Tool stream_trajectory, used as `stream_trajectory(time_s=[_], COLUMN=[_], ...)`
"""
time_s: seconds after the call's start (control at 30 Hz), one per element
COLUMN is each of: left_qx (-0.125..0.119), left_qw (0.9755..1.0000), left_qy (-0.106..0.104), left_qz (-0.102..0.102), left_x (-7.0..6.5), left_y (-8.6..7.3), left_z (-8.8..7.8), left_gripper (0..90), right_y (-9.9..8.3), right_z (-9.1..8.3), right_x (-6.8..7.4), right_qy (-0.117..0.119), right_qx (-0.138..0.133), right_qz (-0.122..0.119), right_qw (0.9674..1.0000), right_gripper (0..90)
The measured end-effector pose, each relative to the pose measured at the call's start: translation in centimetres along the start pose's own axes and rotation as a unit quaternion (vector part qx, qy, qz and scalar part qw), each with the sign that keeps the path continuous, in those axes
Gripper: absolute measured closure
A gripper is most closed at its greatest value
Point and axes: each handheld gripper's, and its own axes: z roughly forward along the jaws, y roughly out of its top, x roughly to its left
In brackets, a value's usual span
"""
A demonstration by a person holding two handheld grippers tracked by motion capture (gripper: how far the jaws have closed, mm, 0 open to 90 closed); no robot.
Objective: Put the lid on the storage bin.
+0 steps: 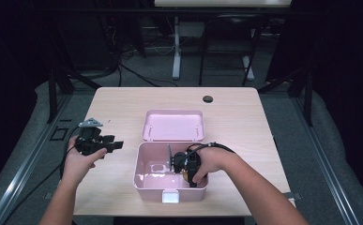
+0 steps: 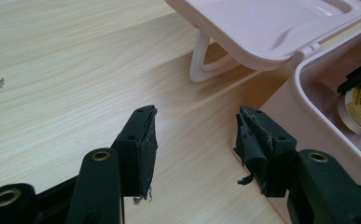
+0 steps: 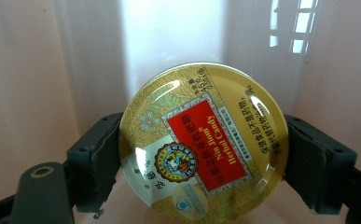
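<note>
The candy tin [image 3: 204,144] is looking like glossy gold metal, throwing glare off its smooth printed lid. The pink box [image 1: 144,176] is showing shiny smooth plastic. The table [image 2: 66,70] is showing matt pale woodgrain. The left tool [image 2: 194,140] pads [image 2: 146,144] are looking like frayed matt black rubber.

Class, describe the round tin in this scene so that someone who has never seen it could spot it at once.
Start at the open pink box near the front of the wooden table. Inside it, the right gripper clamps a round candy tin by its rim. Its shiny gold lid with a red label sets it apart from the plain pink walls.
</note>
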Motion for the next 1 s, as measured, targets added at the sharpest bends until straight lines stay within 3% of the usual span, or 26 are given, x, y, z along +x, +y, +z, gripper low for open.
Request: stream_trajectory(time_s=[0.23,1.0], left_qx=[0.002,0.001], left_qw=[1.0000,1.0000], left_qy=[0.000,-0.001], left_qz=[0.001,-0.001], left_x=[0.03,0.06], left_y=[0.00,-0.02], left_z=[0.00,0.04], left_gripper=[47.5,47.3], right_y=[-0.12,-0.15], right_z=[0.00,-0.72], right_x=[-0.10,-0.10], right_qy=[0.005,0.009], right_qx=[-0.013,-0.017], right_qz=[0.008,0.020], right_qw=[0.9999,0.9996], right_gripper=[19.7,16.0])
